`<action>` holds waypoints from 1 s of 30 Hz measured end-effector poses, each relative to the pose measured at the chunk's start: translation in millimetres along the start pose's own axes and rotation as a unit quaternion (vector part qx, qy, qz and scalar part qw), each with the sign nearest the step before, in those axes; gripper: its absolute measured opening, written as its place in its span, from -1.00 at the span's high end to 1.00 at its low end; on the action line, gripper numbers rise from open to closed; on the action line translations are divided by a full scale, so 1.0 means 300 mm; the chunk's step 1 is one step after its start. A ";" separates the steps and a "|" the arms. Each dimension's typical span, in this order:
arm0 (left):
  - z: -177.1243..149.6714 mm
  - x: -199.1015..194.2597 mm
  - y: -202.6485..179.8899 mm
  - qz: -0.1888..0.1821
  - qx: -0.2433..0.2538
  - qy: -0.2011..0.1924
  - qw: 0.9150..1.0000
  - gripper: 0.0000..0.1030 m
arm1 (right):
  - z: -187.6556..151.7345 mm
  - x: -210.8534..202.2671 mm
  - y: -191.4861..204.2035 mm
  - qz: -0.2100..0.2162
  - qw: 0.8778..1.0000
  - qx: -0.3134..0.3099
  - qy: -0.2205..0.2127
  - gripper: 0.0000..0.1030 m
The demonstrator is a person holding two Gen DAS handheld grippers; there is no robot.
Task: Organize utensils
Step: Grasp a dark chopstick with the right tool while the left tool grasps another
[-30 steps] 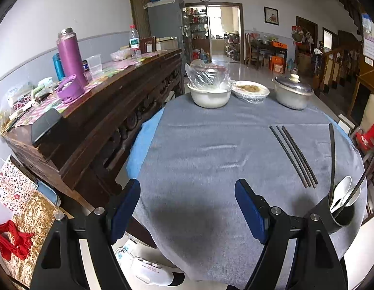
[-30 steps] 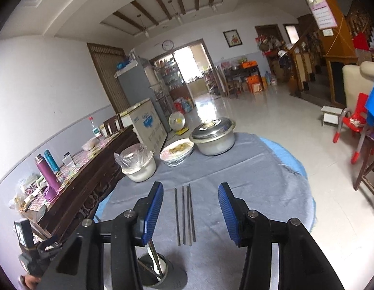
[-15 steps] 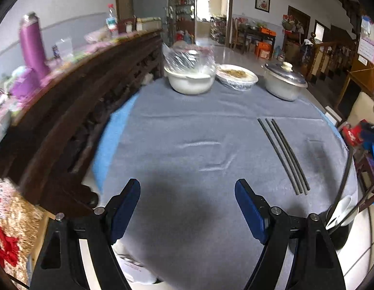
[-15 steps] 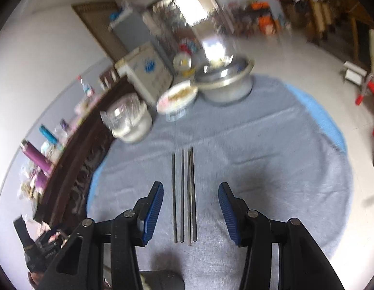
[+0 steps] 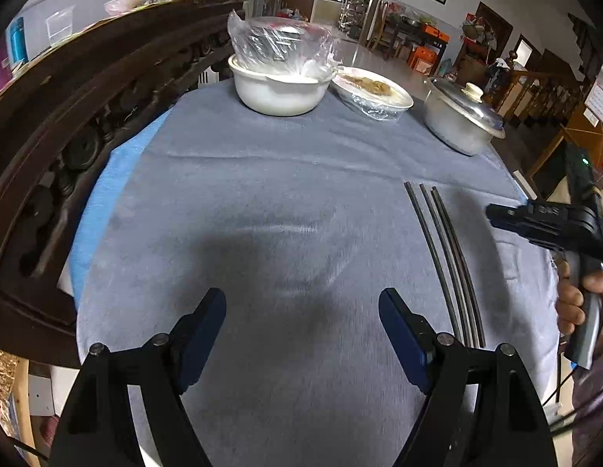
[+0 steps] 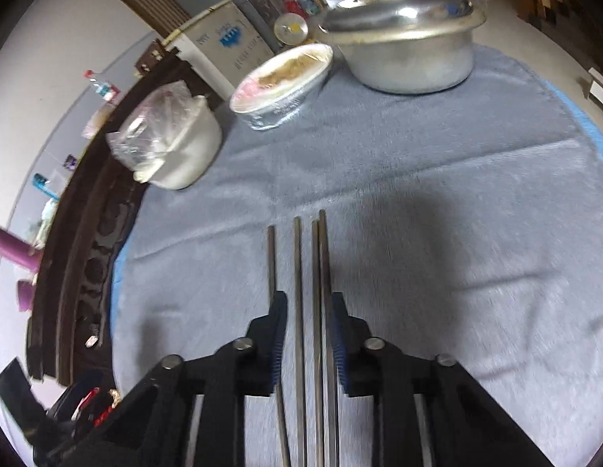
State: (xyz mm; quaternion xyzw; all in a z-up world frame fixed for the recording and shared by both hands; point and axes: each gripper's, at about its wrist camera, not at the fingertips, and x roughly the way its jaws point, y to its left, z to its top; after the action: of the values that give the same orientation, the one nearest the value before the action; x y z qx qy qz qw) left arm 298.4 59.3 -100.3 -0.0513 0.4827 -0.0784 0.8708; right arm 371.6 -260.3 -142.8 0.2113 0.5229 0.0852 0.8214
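Note:
Several dark chopsticks (image 6: 299, 272) lie side by side on the grey tablecloth (image 6: 437, 155). My right gripper (image 6: 307, 315) is low over them, its jaws narrowed around the right-hand sticks, with one stick just outside the left finger (image 6: 278, 311). I cannot tell whether the pads touch the sticks. In the left wrist view the chopsticks (image 5: 443, 249) lie at the right, and the right gripper's body (image 5: 546, 225) is beside them. My left gripper (image 5: 301, 311) is open and empty over bare cloth. The utensil holder is out of view.
A white bowl covered with plastic (image 5: 278, 78), a wrapped dish of food (image 5: 373, 89) and a lidded metal pot (image 5: 461, 120) stand at the far side of the table. A dark wooden sideboard (image 5: 67, 89) runs along the left edge.
My right gripper has come down over the chopsticks and its jaws have narrowed around them. My left gripper has moved forward over the table, still open.

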 end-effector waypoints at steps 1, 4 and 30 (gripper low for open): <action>0.004 0.009 -0.007 0.000 0.001 0.001 1.000 -0.57 | 0.019 0.032 -0.003 -0.001 1.000 0.006 0.000 0.60; 0.022 0.049 -0.020 -0.001 0.003 0.010 1.000 -0.57 | 0.061 0.093 -0.003 -0.002 1.000 0.016 0.005 0.61; 0.172 0.240 -0.187 -0.026 0.039 0.023 0.999 -0.57 | 0.092 0.216 -0.011 -0.131 0.988 -0.080 0.021 0.87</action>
State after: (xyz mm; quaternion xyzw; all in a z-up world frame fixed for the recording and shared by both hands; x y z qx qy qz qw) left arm 375.0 -8.6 -123.7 -0.0285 0.4974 -0.1209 0.8586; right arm 424.6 -247.1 -187.4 0.0727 0.5551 0.0229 0.8283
